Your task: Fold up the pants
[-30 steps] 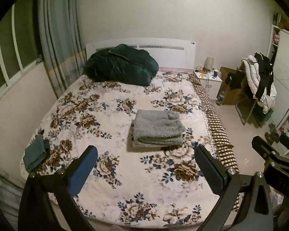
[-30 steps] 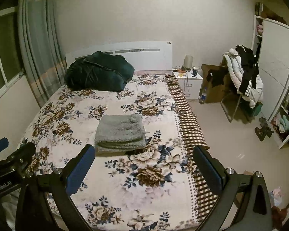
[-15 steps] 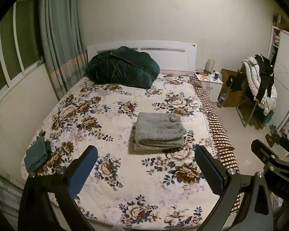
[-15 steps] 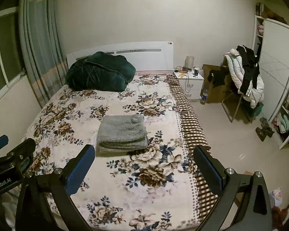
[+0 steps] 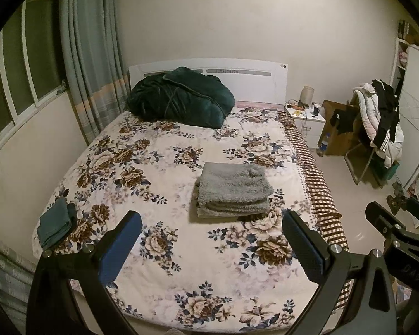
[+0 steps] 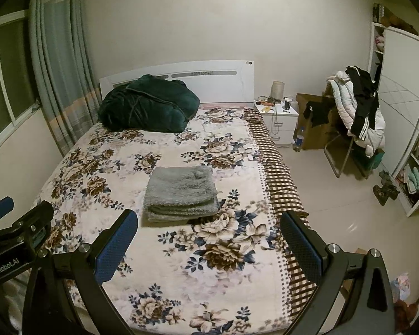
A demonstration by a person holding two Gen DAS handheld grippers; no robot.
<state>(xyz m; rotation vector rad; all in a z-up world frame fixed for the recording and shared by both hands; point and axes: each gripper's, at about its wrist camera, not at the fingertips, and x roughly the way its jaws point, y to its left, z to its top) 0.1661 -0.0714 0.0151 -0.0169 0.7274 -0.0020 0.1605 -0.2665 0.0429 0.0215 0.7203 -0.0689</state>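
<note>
Left wrist view: my left gripper (image 5: 211, 247) is held above the foot of the bed, fingers spread wide apart with nothing between them. The folded grey pants (image 5: 234, 190) lie as a neat stacked rectangle on the floral bedspread (image 5: 159, 173), right of the bed's centre and well ahead of my fingertips, touching neither. A small folded teal cloth (image 5: 55, 226) sits at the near left corner of the bed, just beyond my left finger. A dark green quilt (image 5: 181, 101) is bundled against the white headboard (image 5: 251, 79). To the right stands a white nightstand (image 5: 307, 121), and further right a chair piled with clothes (image 5: 377, 128). My right gripper (image 5: 396, 230) shows at the lower right edge; its opening cannot be judged from here. Right wrist view: my right gripper (image 6: 209, 244) is likewise held over the foot of the bed, fingers wide apart and gripping nothing. The grey pants (image 6: 181, 194) lie folded ahead and slightly left of centre between my fingers, clear of both. Part of the left gripper (image 6: 16, 231) enters at the left edge. The green quilt (image 6: 148, 104) rests by the headboard, curtains (image 6: 61, 64) hang at left.
</note>
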